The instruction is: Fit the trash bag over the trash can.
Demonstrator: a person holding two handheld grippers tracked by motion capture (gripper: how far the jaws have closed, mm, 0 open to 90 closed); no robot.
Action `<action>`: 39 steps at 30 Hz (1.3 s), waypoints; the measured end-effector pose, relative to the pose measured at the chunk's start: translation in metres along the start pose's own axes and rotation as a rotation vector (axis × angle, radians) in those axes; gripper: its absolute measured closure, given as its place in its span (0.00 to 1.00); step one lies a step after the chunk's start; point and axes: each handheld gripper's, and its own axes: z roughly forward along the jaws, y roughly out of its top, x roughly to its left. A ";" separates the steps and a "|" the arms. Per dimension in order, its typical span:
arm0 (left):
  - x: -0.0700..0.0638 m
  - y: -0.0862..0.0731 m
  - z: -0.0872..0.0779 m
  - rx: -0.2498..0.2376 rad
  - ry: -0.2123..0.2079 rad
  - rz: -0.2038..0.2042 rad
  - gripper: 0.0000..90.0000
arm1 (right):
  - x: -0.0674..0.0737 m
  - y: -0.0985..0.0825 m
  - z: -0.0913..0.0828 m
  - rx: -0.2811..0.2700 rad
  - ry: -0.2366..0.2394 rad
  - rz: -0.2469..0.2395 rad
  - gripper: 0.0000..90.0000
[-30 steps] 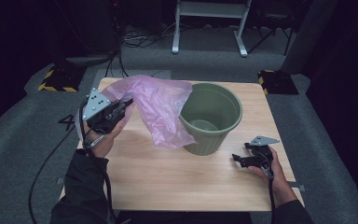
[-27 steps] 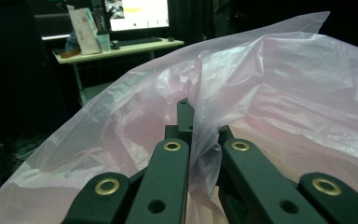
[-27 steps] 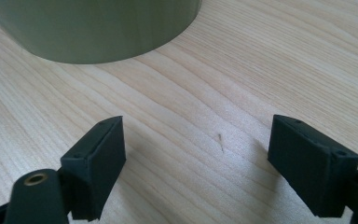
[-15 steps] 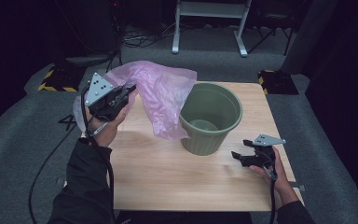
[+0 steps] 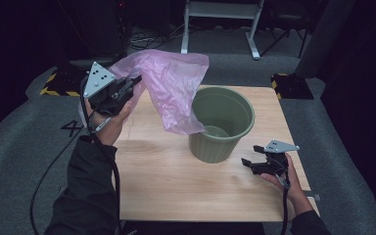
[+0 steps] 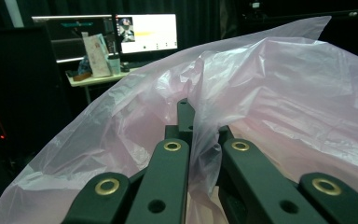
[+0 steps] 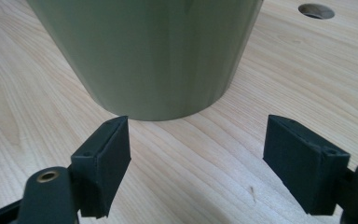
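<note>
Plastic pinched between clenched jaws: the left gripper (image 5: 136, 81) holds the pink bag (image 5: 174, 88) raised above the bench's (image 5: 176, 196) far left corner, its loose end drooping over the rim of the green bucket (image 5: 220, 125). Near the right edge, the right gripper (image 5: 248, 164) rests released, jaws spread toward the bucket's base.

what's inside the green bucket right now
The green bucket looks empty: bare inner wall and part of its floor show. The pink bag, held up by the left gripper, drapes over the near-left rim, hiding that portion.
</note>
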 end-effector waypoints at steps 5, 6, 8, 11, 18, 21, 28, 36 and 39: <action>-0.011 0.001 0.010 0.004 -0.008 0.017 1.00 | -0.003 -0.003 0.002 0.015 -0.007 0.002 0.26; -0.014 0.001 0.013 0.003 -0.008 0.021 1.00 | -0.003 -0.003 0.002 0.013 -0.005 0.003 0.26; -0.024 0.000 0.019 0.010 -0.002 0.047 1.00 | -0.004 -0.003 0.002 0.008 -0.007 0.002 0.26; -0.038 -0.003 0.029 0.019 -0.012 0.067 1.00 | -0.004 -0.002 0.000 0.001 -0.008 0.004 0.26; -0.061 -0.014 0.048 0.055 -0.044 0.107 1.00 | -0.005 0.005 -0.010 -0.042 -0.010 0.011 0.26; -0.068 -0.022 0.056 0.079 -0.061 0.113 1.00 | -0.006 0.007 -0.015 -0.060 -0.013 0.011 0.26; -0.081 -0.038 0.068 0.131 -0.084 0.151 1.00 | -0.009 0.016 -0.029 -0.106 -0.025 0.007 0.26; -0.089 -0.055 0.077 0.172 -0.101 0.167 1.00 | -0.006 0.050 -0.063 -0.223 -0.050 -0.041 0.27; -0.092 -0.058 0.079 0.177 -0.113 0.171 1.00 | -0.002 0.066 -0.074 -0.262 -0.051 -0.065 0.28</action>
